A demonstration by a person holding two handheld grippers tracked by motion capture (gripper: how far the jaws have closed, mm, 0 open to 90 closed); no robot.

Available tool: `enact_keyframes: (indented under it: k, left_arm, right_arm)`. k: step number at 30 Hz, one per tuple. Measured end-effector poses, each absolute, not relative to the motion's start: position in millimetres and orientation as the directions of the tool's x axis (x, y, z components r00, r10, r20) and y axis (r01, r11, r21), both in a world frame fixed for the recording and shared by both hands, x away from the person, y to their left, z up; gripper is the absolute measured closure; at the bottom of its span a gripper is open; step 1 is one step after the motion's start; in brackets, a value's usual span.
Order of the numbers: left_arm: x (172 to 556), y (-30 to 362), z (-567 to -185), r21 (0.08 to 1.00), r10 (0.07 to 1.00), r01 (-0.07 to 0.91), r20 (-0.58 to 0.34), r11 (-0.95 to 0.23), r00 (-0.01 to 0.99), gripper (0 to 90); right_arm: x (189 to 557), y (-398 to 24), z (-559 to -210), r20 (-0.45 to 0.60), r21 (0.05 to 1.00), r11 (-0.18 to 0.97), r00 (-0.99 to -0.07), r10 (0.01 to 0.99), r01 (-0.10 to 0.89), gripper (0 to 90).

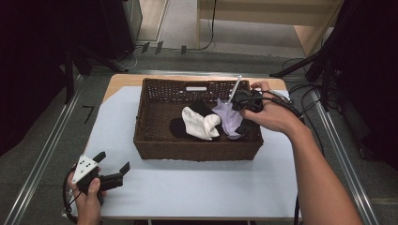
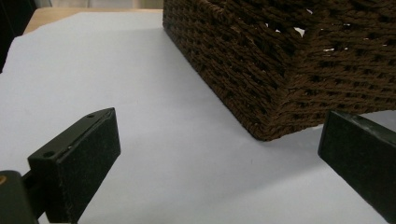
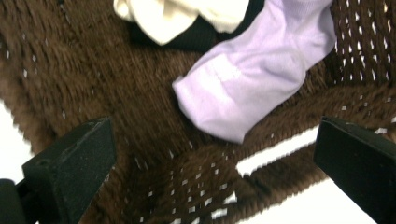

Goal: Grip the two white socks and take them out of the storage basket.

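The right tool [image 1: 245,112] hung open over the lilac sock [image 3: 252,79] lying in the basket [image 1: 155,145]. Closing low, it risked snagging the wicker; the left tool [image 1: 112,168], also open, rested on the worktop [image 1: 197,187].

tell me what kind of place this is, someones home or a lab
Most likely a lab or recording studio, not a home. The table sits between metal floor rails, black stands and loose cables crowd the edges, and dark curtains hang at both sides. The wicker basket of socks looks staged.
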State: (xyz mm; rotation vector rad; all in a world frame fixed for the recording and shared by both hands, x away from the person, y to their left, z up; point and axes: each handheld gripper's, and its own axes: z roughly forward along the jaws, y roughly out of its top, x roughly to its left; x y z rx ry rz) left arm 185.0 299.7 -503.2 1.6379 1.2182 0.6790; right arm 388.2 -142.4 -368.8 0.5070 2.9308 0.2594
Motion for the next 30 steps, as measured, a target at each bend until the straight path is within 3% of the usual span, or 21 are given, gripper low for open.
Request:
enact_keyframes:
  k: [30]
  left_arm:
    - [184.1,301.1,-503.2,0.917,0.930,0.396,-0.106,-0.045,0.351,0.0]
  right_arm:
    - [405.8,-71.3,-403.9,-0.114,0.247,0.914,-0.927,0.359,0.323,8.8]
